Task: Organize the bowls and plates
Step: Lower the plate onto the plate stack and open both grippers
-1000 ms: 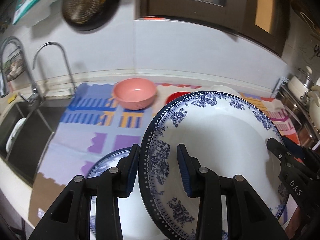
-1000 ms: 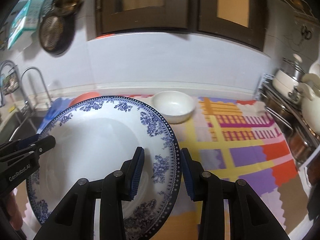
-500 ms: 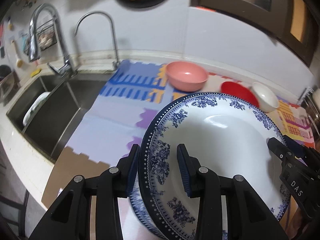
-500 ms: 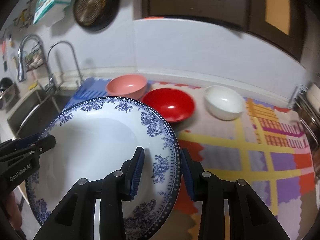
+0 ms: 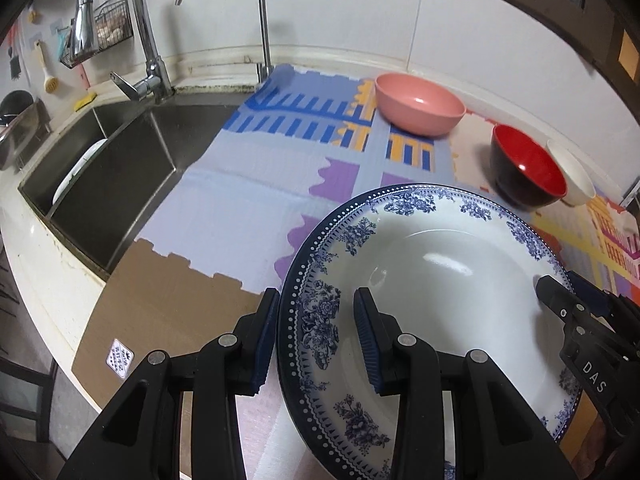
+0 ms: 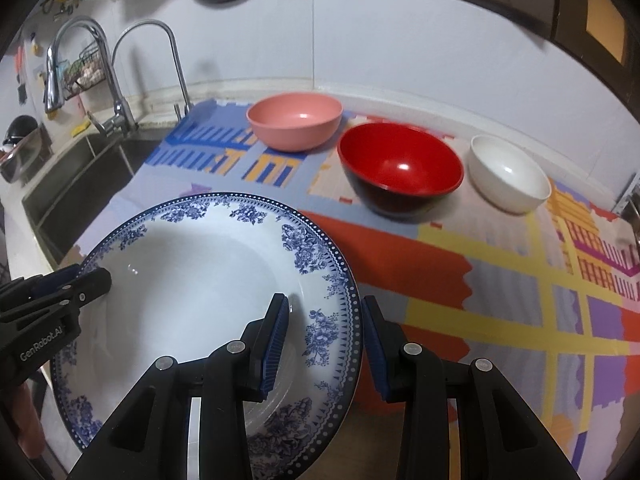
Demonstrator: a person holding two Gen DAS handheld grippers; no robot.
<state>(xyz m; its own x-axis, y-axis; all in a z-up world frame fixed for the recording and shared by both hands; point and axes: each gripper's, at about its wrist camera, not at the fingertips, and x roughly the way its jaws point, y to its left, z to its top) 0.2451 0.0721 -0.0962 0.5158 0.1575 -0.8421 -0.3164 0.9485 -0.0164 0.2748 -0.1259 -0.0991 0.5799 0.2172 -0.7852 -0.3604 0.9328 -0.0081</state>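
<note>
We hold a blue-and-white plate between both tools, above the near part of the table, its face turned up toward the cameras. The left tool is clamped on the plate's left rim, one blue pad under the rim and the other on the inner face. The right tool is clamped on the opposite rim in the same way. In each wrist view we see the other tool's black tip resting on the far edge of the plate. We cannot tell whether the plate touches anything beneath it.

Beyond the plate we see three bowls in a row along the back of the table, close to the wall: a pink bowl on the left, a red bowl with a black outside in the middle, and a white bowl on the right. The red and white bowls stand just beside each other; the pink bowl is a little apart.

A patterned mat covers the table under the bowls. To the left lies a steel sink with two taps at its back edge.
</note>
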